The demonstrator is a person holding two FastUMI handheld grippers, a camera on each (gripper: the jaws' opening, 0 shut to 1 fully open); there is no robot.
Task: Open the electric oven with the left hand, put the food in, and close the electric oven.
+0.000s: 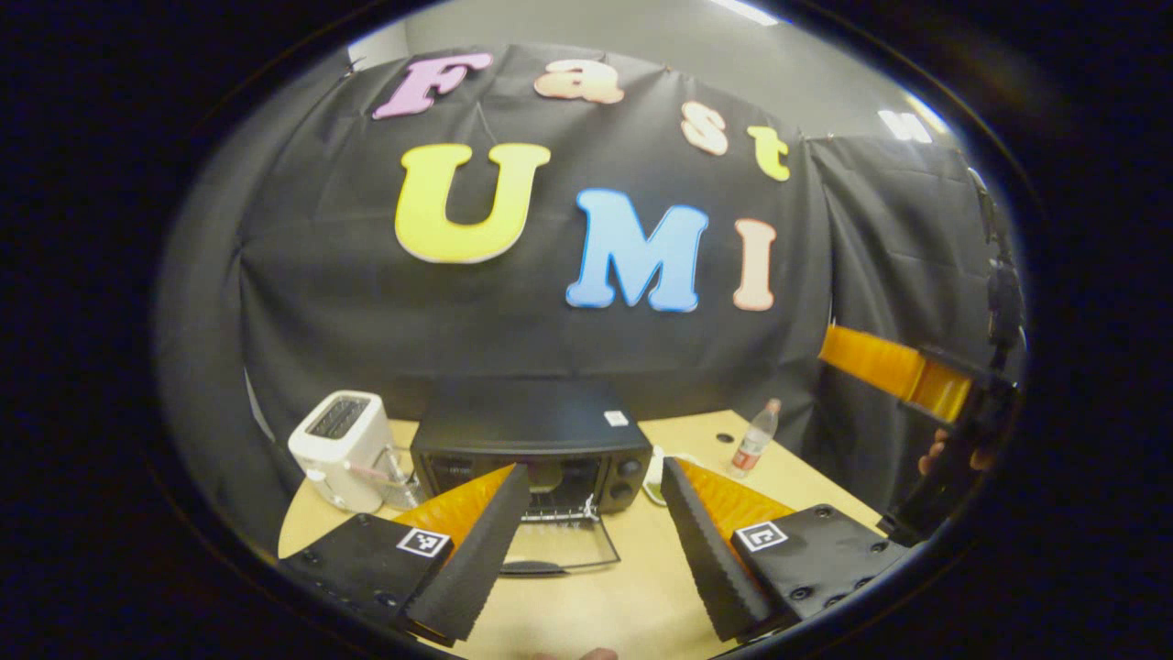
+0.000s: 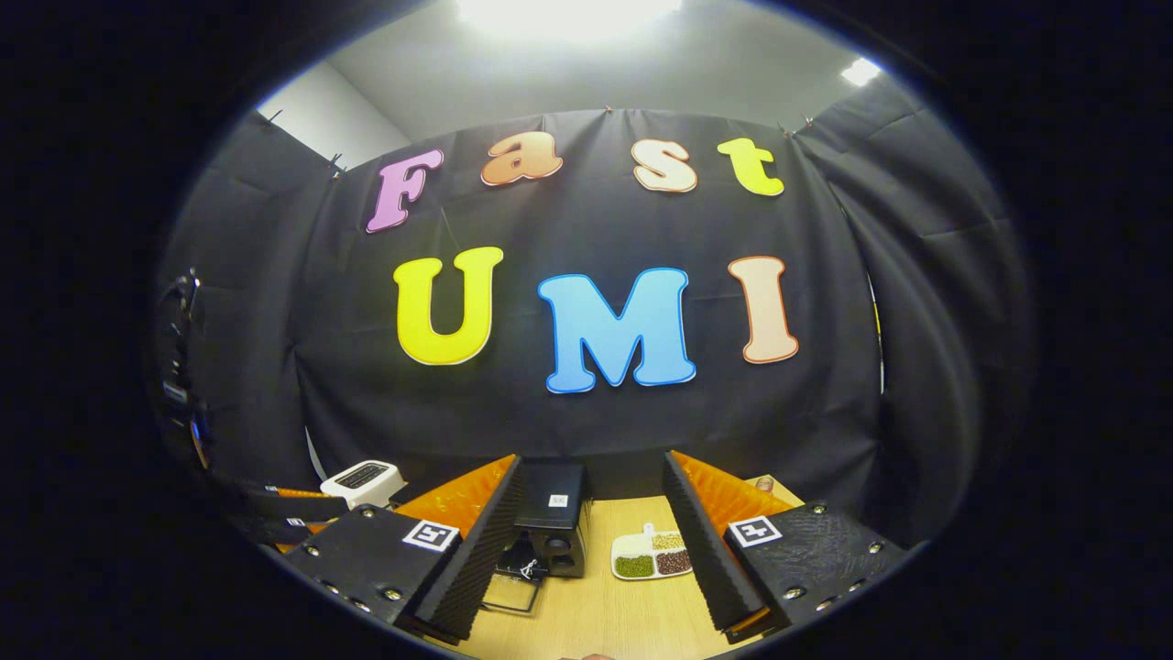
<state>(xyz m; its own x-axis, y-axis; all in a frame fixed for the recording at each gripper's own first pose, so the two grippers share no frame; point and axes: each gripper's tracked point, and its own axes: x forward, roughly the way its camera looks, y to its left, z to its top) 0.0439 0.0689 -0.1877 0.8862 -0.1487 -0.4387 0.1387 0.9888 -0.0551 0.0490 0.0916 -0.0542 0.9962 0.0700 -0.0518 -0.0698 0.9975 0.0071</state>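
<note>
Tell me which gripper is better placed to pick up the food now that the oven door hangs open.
Right, probably. The right gripper is open, and the white divided dish of food lies between its fingers in the right gripper view. The left gripper, also open, faces the black electric oven and its lowered door.

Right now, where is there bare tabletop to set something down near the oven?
Bare table lies in front of the open oven door, and between the oven and the bottle. In the right gripper view the dish sits just right of the oven. The gap between toaster and oven is crowded.
</note>
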